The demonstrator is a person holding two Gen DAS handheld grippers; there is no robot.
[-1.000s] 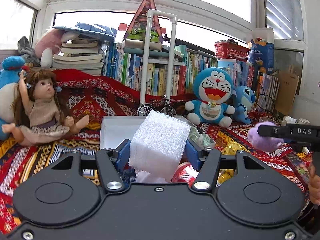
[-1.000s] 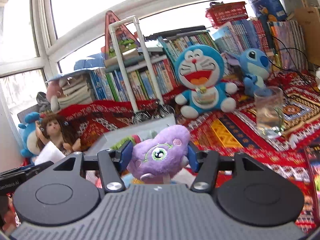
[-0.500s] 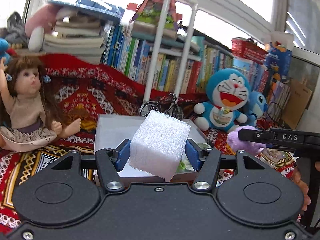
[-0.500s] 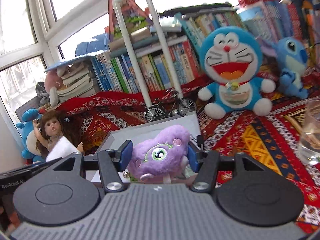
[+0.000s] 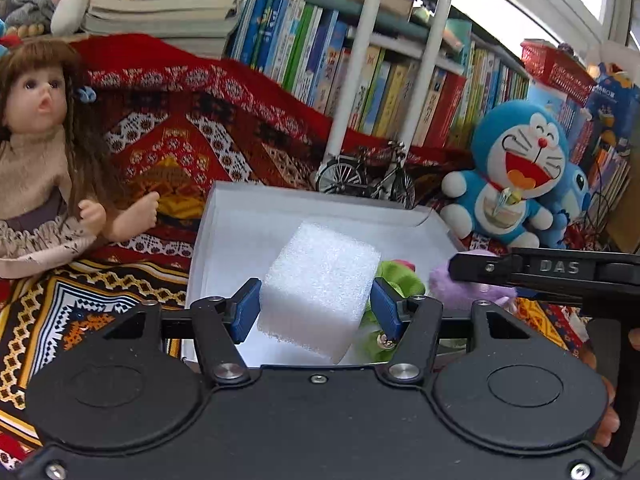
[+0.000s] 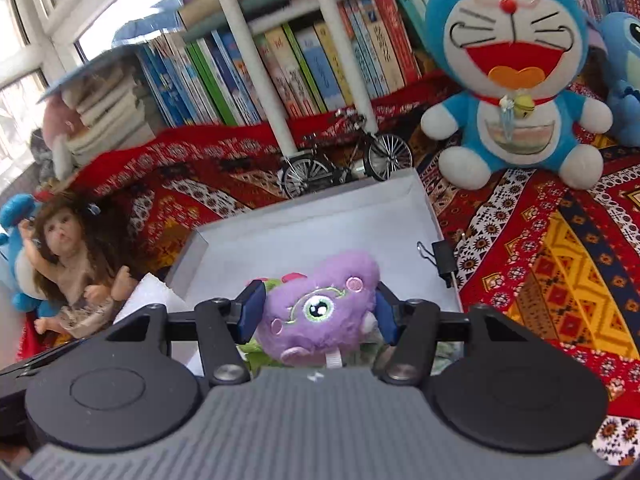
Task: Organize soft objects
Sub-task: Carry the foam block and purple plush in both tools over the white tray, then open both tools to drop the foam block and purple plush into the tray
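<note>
- My left gripper (image 5: 316, 310): fingers clamped on the foam block (image 5: 320, 296), over the white box (image 5: 280, 220).
- My right gripper (image 6: 318, 312): fingers holding the purple plush (image 6: 320, 304) above the same box.

Both grippers now sit closer to the white box (image 5: 224, 216) than a second ago. The left gripper (image 5: 316, 310) carries its white foam block (image 5: 320, 296) from in front of the box to above its open floor, and the block is tipped further over. The right gripper (image 6: 318, 312) brings the purple plush (image 6: 320, 312) forward over the box's near end. The glass has left the right wrist view, and the green toy (image 5: 396, 280) now shows inside the box.
</note>
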